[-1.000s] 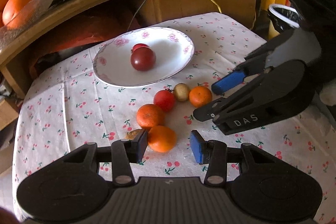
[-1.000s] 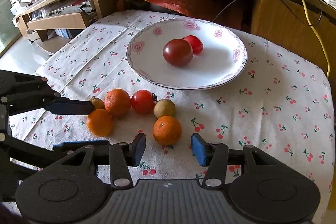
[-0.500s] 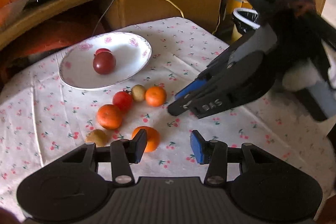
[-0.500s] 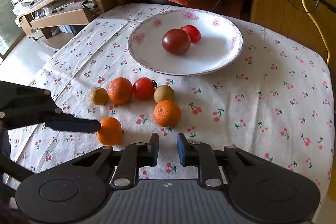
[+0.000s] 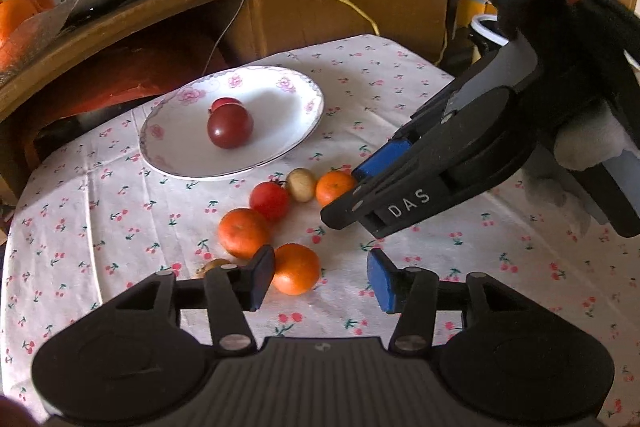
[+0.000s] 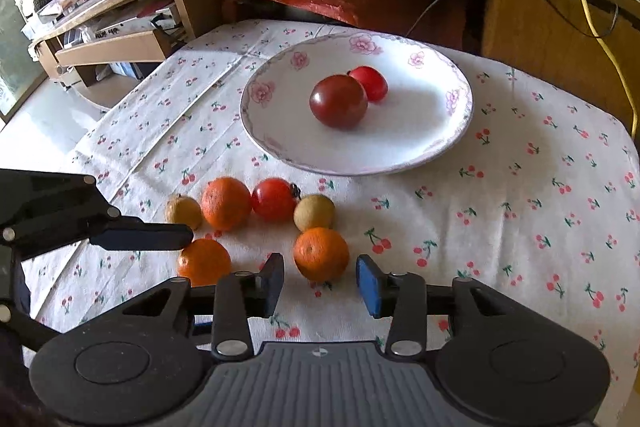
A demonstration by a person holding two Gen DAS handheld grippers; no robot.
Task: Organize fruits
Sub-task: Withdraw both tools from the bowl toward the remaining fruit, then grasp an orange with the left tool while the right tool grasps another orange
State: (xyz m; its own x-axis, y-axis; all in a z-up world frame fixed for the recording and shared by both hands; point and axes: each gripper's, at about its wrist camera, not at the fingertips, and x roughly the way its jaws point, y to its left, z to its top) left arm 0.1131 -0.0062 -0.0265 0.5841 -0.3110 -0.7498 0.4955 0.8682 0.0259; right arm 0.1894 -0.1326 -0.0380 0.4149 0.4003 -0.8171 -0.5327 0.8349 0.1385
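Left gripper [image 5: 321,277] open, jaws spread, one orange [image 5: 296,269] touching its left pad [image 5: 262,277]. Small brown fruit [image 6: 183,211] at far left of the loose row. Next along: orange [image 6: 225,203], red tomato [image 6: 274,199], second brown fruit [image 6: 314,212], all on the tablecloth [image 6: 520,227]. Right gripper [image 6: 320,285] open too, another orange [image 6: 321,253] sitting between its jaws at 12 o'clock, untouched by either pad. Plate [image 6: 432,151] at 12 o'clock beyond the row holds a dark tomato [image 6: 338,101] and a smaller red one [image 6: 372,83], touching.
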